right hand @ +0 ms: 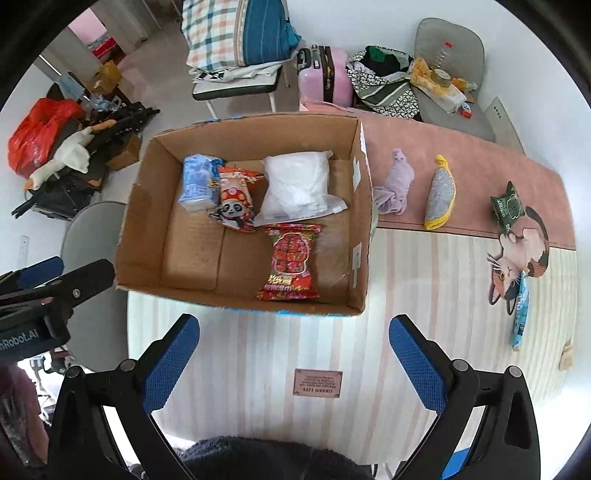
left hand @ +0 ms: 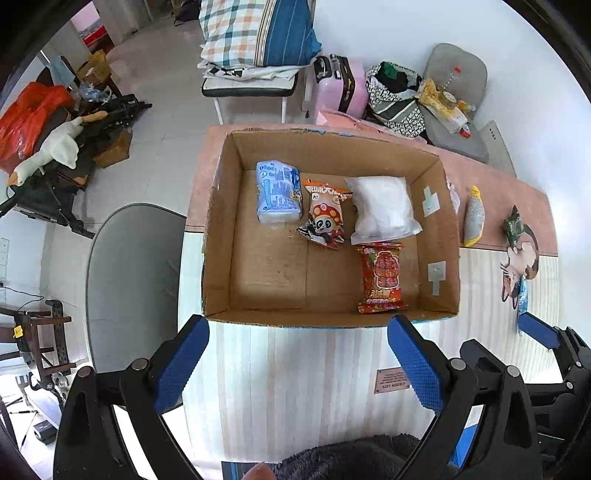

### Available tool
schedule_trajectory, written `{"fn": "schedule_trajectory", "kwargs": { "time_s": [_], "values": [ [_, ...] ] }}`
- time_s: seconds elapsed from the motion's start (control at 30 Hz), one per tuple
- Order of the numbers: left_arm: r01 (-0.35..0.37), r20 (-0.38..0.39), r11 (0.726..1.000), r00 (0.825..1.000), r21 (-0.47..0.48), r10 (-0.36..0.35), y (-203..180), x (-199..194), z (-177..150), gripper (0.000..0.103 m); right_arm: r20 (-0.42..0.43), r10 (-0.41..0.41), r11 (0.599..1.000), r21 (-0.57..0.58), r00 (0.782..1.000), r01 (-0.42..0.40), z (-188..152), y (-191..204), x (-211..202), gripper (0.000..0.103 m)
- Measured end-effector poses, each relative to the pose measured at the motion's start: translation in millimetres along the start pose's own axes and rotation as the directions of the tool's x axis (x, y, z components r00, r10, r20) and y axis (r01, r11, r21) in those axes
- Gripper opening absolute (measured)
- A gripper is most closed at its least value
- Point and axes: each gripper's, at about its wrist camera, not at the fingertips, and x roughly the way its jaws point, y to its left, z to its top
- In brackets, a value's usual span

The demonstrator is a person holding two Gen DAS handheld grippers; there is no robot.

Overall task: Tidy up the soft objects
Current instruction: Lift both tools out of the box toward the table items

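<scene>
An open cardboard box (left hand: 218, 236) (right hand: 136, 229) stands on the table and holds a blue tissue pack (left hand: 277, 192) (right hand: 199, 181), a panda snack bag (left hand: 325, 216) (right hand: 236, 203), a white plastic bag (left hand: 382, 208) (right hand: 299, 184) and a red snack bag (left hand: 382, 277) (right hand: 291, 260). Right of the box lie a lilac cloth (right hand: 395, 182), a yellow-grey sponge (left hand: 474, 218) (right hand: 439, 192), a green packet (left hand: 512, 225) (right hand: 508, 206) and a blue packet (right hand: 521, 314). My left gripper (left hand: 295, 347) and right gripper (right hand: 293, 347) are open and empty, in front of the box.
The table has a pink and striped cover with a cat print (right hand: 517, 254). A grey chair (left hand: 129, 280) stands left of it. Behind are a chair with a plaid pillow (left hand: 255, 33), a pink suitcase (left hand: 340, 86) and bags.
</scene>
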Motion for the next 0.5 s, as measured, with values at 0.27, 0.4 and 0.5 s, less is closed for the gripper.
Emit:
{"fn": "schedule_trajectory", "kwargs": {
  "time_s": [0.27,0.4,0.5],
  "values": [
    [-0.011,0.060,0.999,0.998,0.040,0.009,-36.8,-25.5,4.2,0.099,0.065,0.093,0.995,0.037,0.994,-0.095,-6.9,-19.7,-23.4,0.103],
    [-0.008,0.083,0.994,0.997,0.105,-0.001,-82.5,-25.6,25.8,0.099,0.114,0.072,0.989,0.121,0.991,-0.086,-4.8,-63.1,-35.2,0.103],
    [0.021,0.075,0.986,0.997,0.168,-0.034,-127.8,-13.1,47.6,0.099,0.114,0.043,0.976,0.206,0.992,-0.066,-0.5,-110.1,-39.4,0.103]
  ]
}}
